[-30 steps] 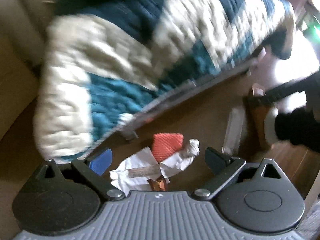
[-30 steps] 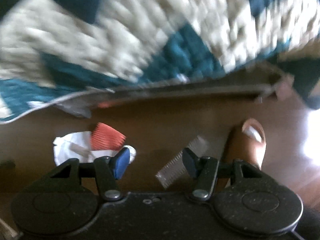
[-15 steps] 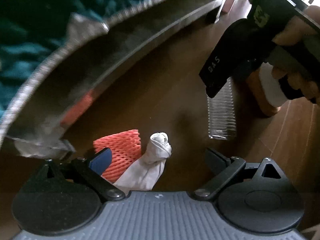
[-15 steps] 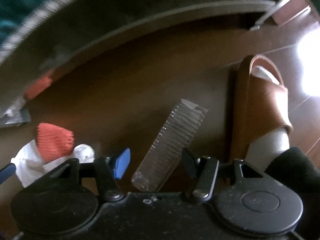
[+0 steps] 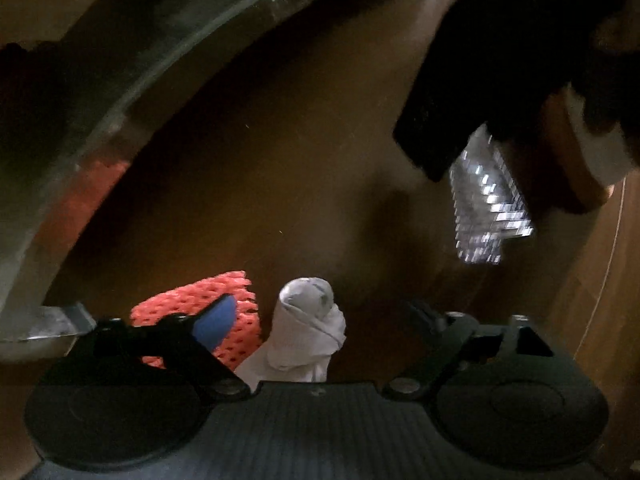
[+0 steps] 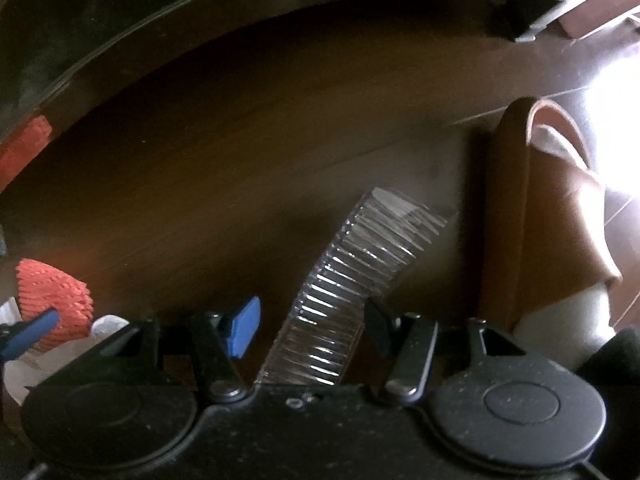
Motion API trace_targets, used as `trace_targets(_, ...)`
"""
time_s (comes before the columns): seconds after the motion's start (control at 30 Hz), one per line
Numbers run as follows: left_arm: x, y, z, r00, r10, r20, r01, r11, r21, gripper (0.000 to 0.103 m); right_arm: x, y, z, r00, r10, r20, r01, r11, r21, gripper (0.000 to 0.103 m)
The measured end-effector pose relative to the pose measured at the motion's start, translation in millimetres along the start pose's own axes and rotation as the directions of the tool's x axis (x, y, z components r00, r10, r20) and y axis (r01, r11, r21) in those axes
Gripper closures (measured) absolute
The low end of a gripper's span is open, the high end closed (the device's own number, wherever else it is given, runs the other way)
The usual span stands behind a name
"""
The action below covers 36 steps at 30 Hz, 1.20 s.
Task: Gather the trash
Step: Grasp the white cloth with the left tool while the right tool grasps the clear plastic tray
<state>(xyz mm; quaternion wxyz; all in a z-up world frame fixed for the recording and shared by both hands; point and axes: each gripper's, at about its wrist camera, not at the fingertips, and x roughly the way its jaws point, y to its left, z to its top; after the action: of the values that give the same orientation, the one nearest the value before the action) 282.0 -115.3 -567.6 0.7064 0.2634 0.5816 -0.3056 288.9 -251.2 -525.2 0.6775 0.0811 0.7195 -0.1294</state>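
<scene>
The left tongs point down at the wooden floor with their jaws apart, having just been closing; a twisted white paper wad stands between them, and whether either pad touches it cannot be told; the blue left pad lies over an orange foam net just beside the wad. The right tongs also point down, jaws apart; a clear ribbed plastic bottle lies slanted on the floor between them, the dark right pad at or against its side, the blue left pad clear of it, so it is straddled and not clamped. Just right of the bottle rests a brown slipper with a white sock in it; far left in the right view lie the net and white paper, with a blue pad of the left tongs over them; a grey bed frame rail curves across the top of both views, an orange reflection on it.
</scene>
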Motion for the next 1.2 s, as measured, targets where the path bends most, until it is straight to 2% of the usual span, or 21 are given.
trace_targets(0.03,3.4,-1.4,-0.4,1.0,0.003,-0.006,-0.003,1.0,0.004,0.027,-5.0,-0.9,-1.4,1.0,0.0,0.005,0.0,1.0,0.012,0.044)
trace_targets(0.17,11.3,-1.8,-2.8,1.0,0.007,-0.013,-0.007,1.0,-0.005,0.031,-20.2,-7.1,-1.9,1.0,-0.006,-0.006,0.007,0.997,0.076,0.046)
trace_targets(0.23,16.2,-2.3,-1.7,1.0,0.011,-0.021,-0.011,1.0,-0.01,0.043,-22.1,-9.0,0.3,1.0,-0.02,-0.013,0.021,0.994,0.109,0.046)
trace_targets(0.3,17.4,-2.1,-1.6,1.0,0.018,-0.024,-0.018,1.0,-0.011,0.045,-15.8,-13.7,0.8,1.0,-0.025,-0.018,0.027,0.992,0.126,0.046)
trace_targets(0.37,19.8,-3.9,-1.9,0.999,0.024,-0.026,-0.024,1.0,-0.007,0.052,-14.2,-14.2,5.1,0.996,-0.085,-0.002,0.085,0.99,0.115,0.046)
trace_targets(0.4,21.4,-5.1,-2.2,0.999,0.028,-0.031,-0.028,1.0,-0.002,0.061,-13.2,-16.0,4.9,0.996,-0.089,0.006,0.088,0.989,0.122,0.046)
trace_targets(0.43,23.3,-5.3,-4.0,0.999,0.032,-0.039,-0.031,1.0,0.003,0.067,-10.7,-18.2,4.8,0.996,-0.089,0.002,0.088,0.987,0.134,0.045)
trace_targets(0.57,25.0,-5.2,-8.1,0.999,0.026,-0.03,-0.027,1.0,-0.013,0.068,3.9,-29.3,11.2,0.998,-0.053,-0.024,0.057,0.984,0.17,0.043)
trace_targets(0.7,22.3,-5.4,-12.4,0.999,0.034,-0.022,-0.034,0.999,-0.018,0.073,14.5,-29.4,13.6,0.998,-0.049,-0.038,0.053,0.991,0.125,0.049)
trace_targets(0.77,21.4,-7.0,-14.0,0.999,0.031,-0.022,-0.032,0.999,-0.028,0.075,15.1,-26.7,11.1,0.998,-0.044,-0.04,0.048,0.993,0.11,0.061)
trace_targets(0.9,17.3,-5.9,-17.5,0.999,0.028,-0.023,-0.03,0.998,-0.063,0.078,11.5,-25.3,10.1,0.999,-0.035,-0.031,0.037,0.997,0.062,0.063)
trace_targets(1.07,-5.4,-3.5,-23.1,0.999,0.041,0.011,-0.04,0.998,-0.048,0.078,-2.4,-11.3,10.1,1.0,-0.029,-0.001,0.029,1.0,-0.002,0.064)
trace_targets(1.2,-43.7,2.7,-34.4,0.997,0.05,0.054,-0.05,0.999,-0.015,0.078,-30.1,-0.7,-0.6,1.0,0.001,0.023,0.0,0.999,-0.049,0.064)
